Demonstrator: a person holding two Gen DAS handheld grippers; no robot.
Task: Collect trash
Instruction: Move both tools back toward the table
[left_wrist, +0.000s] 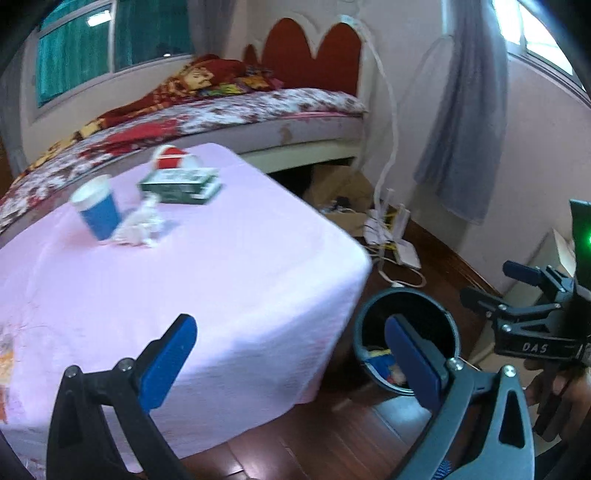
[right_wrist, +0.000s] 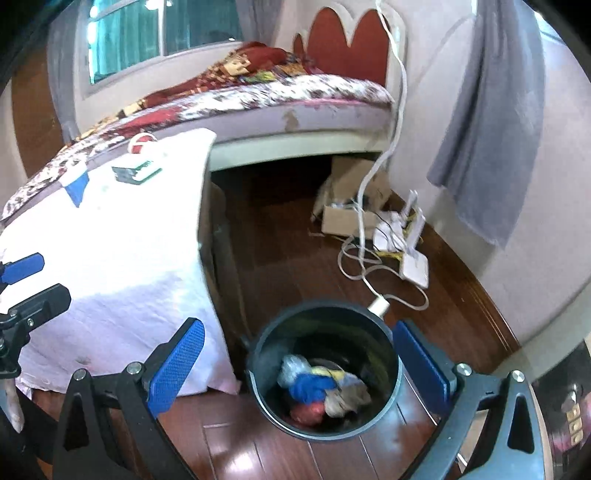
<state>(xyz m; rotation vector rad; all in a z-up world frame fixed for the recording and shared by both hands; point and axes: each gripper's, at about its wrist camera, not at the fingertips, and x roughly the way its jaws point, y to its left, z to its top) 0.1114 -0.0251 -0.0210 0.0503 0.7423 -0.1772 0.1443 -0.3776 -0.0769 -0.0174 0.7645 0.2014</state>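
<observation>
A dark round trash bin (right_wrist: 325, 369) stands on the wood floor beside the table and holds several crumpled pieces of trash (right_wrist: 317, 387); it also shows in the left wrist view (left_wrist: 406, 339). My right gripper (right_wrist: 295, 365) is open and empty right above the bin. My left gripper (left_wrist: 291, 358) is open and empty over the table's near corner. On the pink-clothed table (left_wrist: 221, 277) far side stand a blue paper cup (left_wrist: 98, 210), crumpled white paper (left_wrist: 142, 227), a green box (left_wrist: 181, 186) and a red-and-white cup (left_wrist: 171, 157).
A bed (left_wrist: 221, 114) runs behind the table. Cardboard boxes (right_wrist: 351, 199), white routers (right_wrist: 410, 243) and cables (right_wrist: 369, 266) lie on the floor near the wall. A grey curtain (right_wrist: 491, 129) hangs at the right. The right gripper shows at the left wrist view's right edge (left_wrist: 524, 295).
</observation>
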